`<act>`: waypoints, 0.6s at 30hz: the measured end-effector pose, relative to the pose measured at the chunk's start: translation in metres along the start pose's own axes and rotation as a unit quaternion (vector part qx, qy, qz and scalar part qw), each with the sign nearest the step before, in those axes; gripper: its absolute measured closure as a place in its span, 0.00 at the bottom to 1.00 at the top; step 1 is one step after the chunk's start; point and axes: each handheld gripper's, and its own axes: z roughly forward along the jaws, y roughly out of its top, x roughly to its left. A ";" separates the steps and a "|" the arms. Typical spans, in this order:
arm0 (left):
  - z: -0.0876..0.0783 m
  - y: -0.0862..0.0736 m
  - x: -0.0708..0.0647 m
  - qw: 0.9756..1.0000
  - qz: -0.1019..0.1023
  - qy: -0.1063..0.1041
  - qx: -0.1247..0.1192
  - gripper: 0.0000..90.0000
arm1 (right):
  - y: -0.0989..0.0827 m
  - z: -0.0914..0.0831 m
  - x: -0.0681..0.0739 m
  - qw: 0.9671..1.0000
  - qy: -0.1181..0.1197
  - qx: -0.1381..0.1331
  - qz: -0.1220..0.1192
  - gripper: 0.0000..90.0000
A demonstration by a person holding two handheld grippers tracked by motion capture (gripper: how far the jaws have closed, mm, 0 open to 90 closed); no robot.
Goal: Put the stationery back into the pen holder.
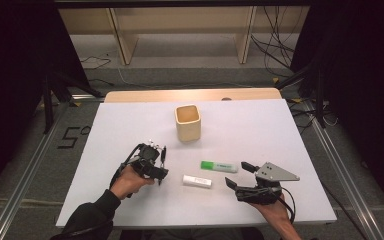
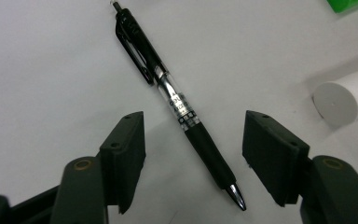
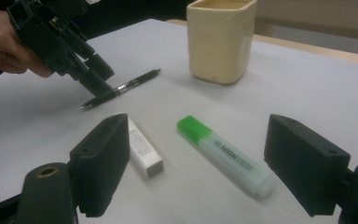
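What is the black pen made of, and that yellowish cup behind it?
The pen looks like plastic: a glossy black top and clip, a clear middle you can see into, a duller grip that may be rubber, and a shiny tip, probably metal. The cup looks like glazed ceramic, cream and smooth with a soft shine and thick walls, though it might be plastic.

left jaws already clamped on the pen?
No. In the left gripper view the black pen lies on the table between the left gripper's jaws, with clear gaps on both sides.
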 end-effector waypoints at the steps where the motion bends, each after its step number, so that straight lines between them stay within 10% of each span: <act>1: 0.001 -0.001 0.000 1.000 -0.004 0.001 -0.001 0.47 | 0.000 0.000 0.000 1.000 0.001 0.000 -0.002 0.26; 18: 0.013 0.007 0.003 0.999 -0.046 0.014 0.003 0.64 | 0.000 0.002 0.002 1.000 0.000 0.004 -0.007 0.26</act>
